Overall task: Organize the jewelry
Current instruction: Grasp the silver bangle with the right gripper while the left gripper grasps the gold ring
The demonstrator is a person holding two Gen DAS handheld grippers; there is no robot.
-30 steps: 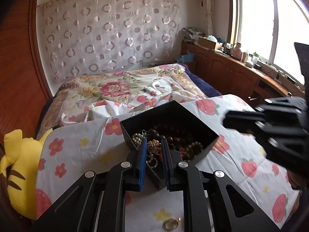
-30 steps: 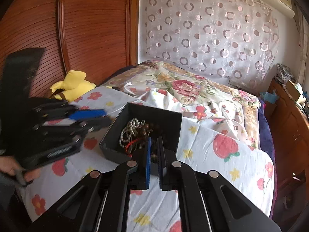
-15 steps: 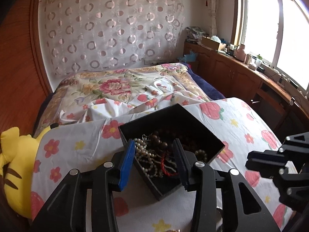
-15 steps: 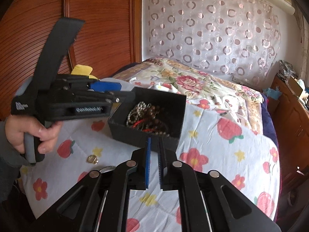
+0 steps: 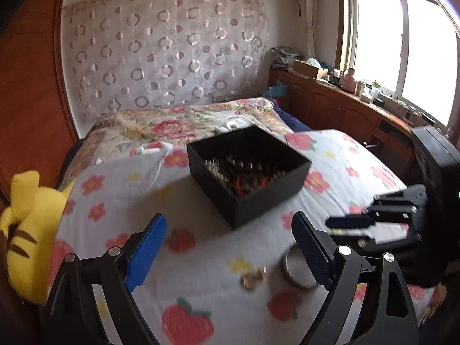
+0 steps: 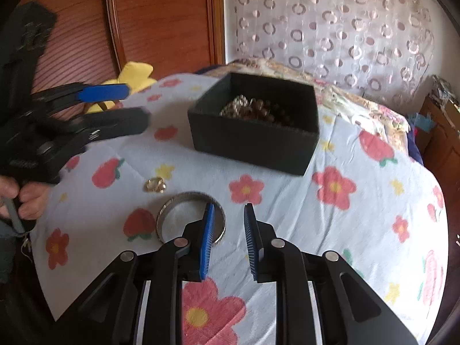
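Note:
A black open box holding pearl and dark bead strands stands on the flowered cloth. A silver bangle and a small gold ring piece lie on the cloth in front of the box. My left gripper is wide open and empty, above the cloth short of the box; it also shows in the right wrist view. My right gripper is partly open and empty, its left finger over the bangle's right rim; it also shows in the left wrist view.
The flowered cloth covers a rounded surface that drops off at its edges. A yellow plush toy lies at the left edge. A bed with a floral quilt lies behind, and wooden cabinets run under the window.
My left gripper opened, let the gold flower piece fall into the box, and pulled back. My right gripper drew back from the box, came down near the bangle and opened partly.

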